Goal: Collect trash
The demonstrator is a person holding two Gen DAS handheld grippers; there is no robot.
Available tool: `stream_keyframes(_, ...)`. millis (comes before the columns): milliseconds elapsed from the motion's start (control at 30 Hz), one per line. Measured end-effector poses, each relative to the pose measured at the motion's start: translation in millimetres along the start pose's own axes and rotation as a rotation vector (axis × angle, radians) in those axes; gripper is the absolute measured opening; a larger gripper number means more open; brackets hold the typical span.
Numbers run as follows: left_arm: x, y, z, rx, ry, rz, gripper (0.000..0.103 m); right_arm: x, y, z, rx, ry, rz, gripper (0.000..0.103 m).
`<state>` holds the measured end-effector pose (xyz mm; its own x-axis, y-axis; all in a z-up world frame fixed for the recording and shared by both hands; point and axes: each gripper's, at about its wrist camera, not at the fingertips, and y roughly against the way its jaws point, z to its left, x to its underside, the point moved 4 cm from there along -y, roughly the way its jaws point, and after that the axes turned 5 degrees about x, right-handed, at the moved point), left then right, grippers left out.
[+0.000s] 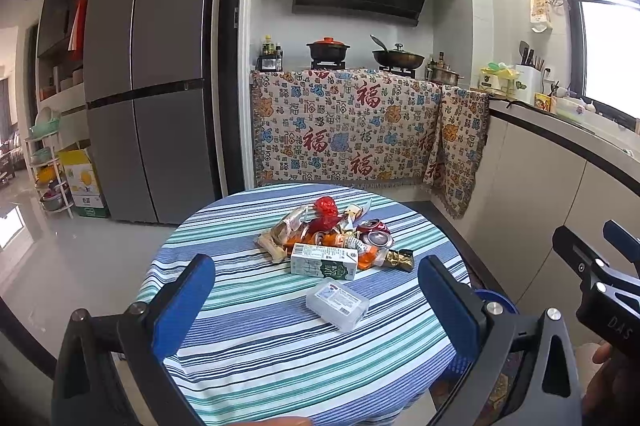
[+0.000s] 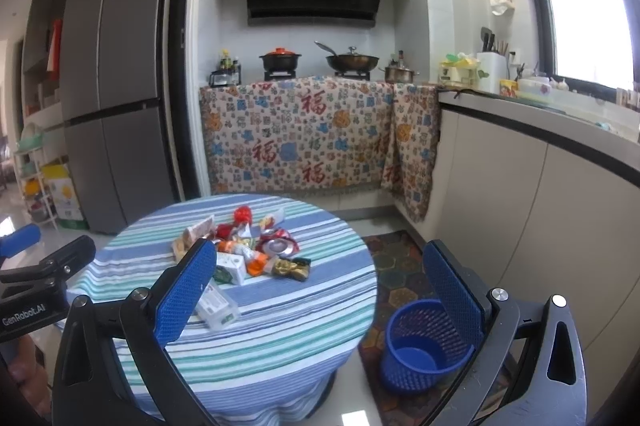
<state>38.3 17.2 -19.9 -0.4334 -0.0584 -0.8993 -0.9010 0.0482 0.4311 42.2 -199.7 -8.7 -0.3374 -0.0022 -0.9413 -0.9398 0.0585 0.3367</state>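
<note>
A pile of trash (image 1: pixel 328 230) lies on the round striped table (image 1: pixel 256 342): wrappers, a red bag, a crushed can (image 1: pixel 376 232), a green-white carton (image 1: pixel 323 261) and a clear plastic box (image 1: pixel 337 303) nearest me. My left gripper (image 1: pixel 316 310) is open and empty, above the table's near half, short of the box. My right gripper (image 2: pixel 320 290) is open and empty, held to the right of the table over its edge. The pile (image 2: pixel 244 246) and a blue mesh bin (image 2: pixel 426 344) on the floor show in the right wrist view.
A grey fridge (image 1: pixel 148 86) stands at the left. A cloth-draped stove counter (image 1: pixel 344 130) with pots is behind the table. A counter (image 2: pixel 540 154) runs along the right. A patterned mat (image 2: pixel 396 266) lies under the bin. The right gripper's body (image 1: pixel 600 282) shows at the left view's right edge.
</note>
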Motion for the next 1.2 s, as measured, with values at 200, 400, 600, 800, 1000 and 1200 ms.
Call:
stream_keyframes(200, -1.2, 2.8, 1.5, -0.003, -0.001, -0.005, 0.103, -0.4, 0.6, -0.5, -0.001, 0.000, -0.003, 0.103)
stream_keyframes(400, -2.4, 3.9, 1.3, -0.004, -0.003, -0.006, 0.103, -0.8, 3.6, -1.5, 0.000, 0.000, -0.012, 0.103)
stream_keyframes(600, -2.5, 4.0, 1.2, -0.006, -0.003, -0.006, 0.103, -0.6, 3.3, -1.8, 0.008, 0.001, -0.013, 0.103)
stream_keyframes(800, -2.1, 4.4, 1.4, -0.006, -0.002, -0.007, 0.103, -1.7, 3.8, -3.1, 0.006, 0.000, -0.012, 0.103)
stream_keyframes(1000, -1.8, 4.3, 1.4, -0.006, -0.003, -0.007, 0.103, -1.0, 4.0, -2.9, 0.007, -0.001, -0.013, 0.103)
stream_keyframes(1200, -2.3, 4.0, 1.8, -0.006, -0.003, -0.007, 0.103, -1.1, 4.0, -3.9, 0.008, -0.001, -0.012, 0.103)
